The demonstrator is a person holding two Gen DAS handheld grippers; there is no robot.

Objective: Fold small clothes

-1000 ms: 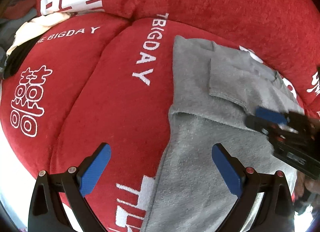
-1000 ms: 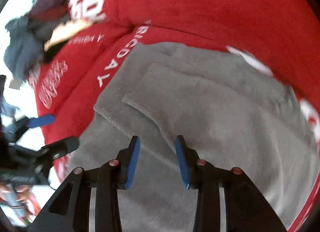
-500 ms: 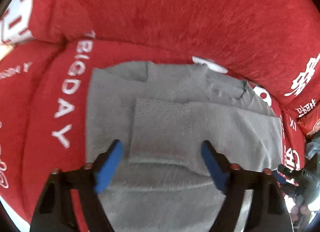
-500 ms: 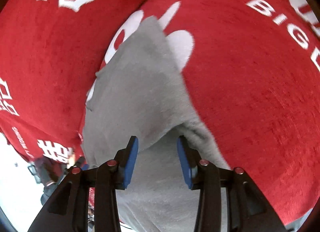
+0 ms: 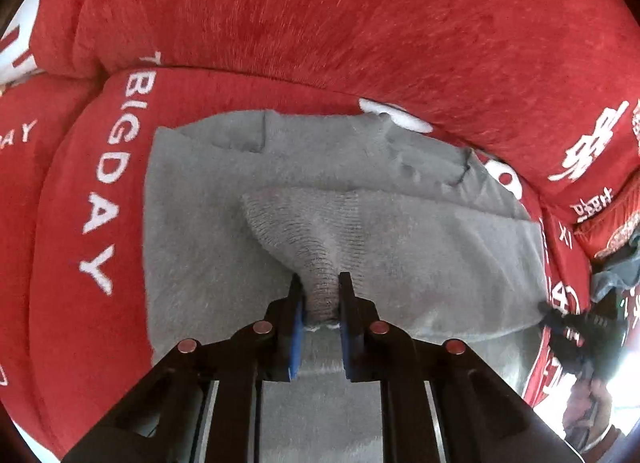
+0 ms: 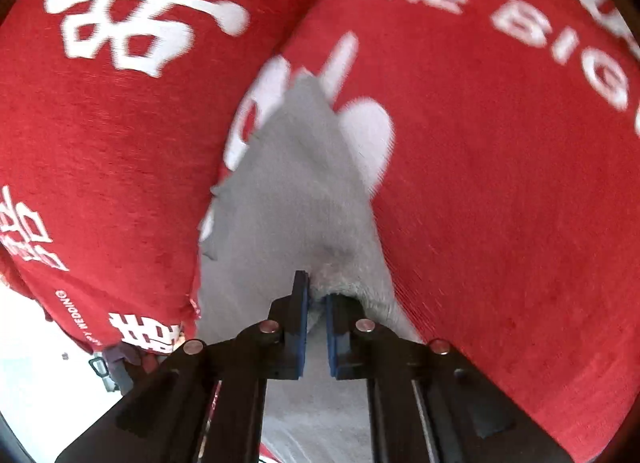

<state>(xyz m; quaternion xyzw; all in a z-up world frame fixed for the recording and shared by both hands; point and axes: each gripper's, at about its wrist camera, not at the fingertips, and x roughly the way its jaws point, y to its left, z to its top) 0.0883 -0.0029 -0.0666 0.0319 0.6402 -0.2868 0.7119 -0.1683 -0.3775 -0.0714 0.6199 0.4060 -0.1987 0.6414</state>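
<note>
A grey knit sweater (image 5: 208, 223) lies spread on a red sofa cushion (image 5: 72, 263) with white lettering. One sleeve is folded across its body, ending in a ribbed cuff (image 5: 316, 239). My left gripper (image 5: 320, 299) is shut on that cuff, which bunches up between the blue pads. In the right wrist view the same sweater (image 6: 288, 199) runs away from me as a narrow grey strip. My right gripper (image 6: 316, 295) is shut on a thick folded edge of the sweater at its near end.
The red sofa backrest (image 5: 320, 15) rises behind the sweater. Red cushions with white characters (image 6: 132, 15) surround it. The right gripper's black body (image 5: 576, 331) and a hand show at the far right of the left wrist view. Bluish-grey cloth (image 5: 616, 275) lies at the right edge.
My left gripper went from wide open to shut on the sleeve cuff. My right gripper narrowed from partly open to shut on the sweater's edge.
</note>
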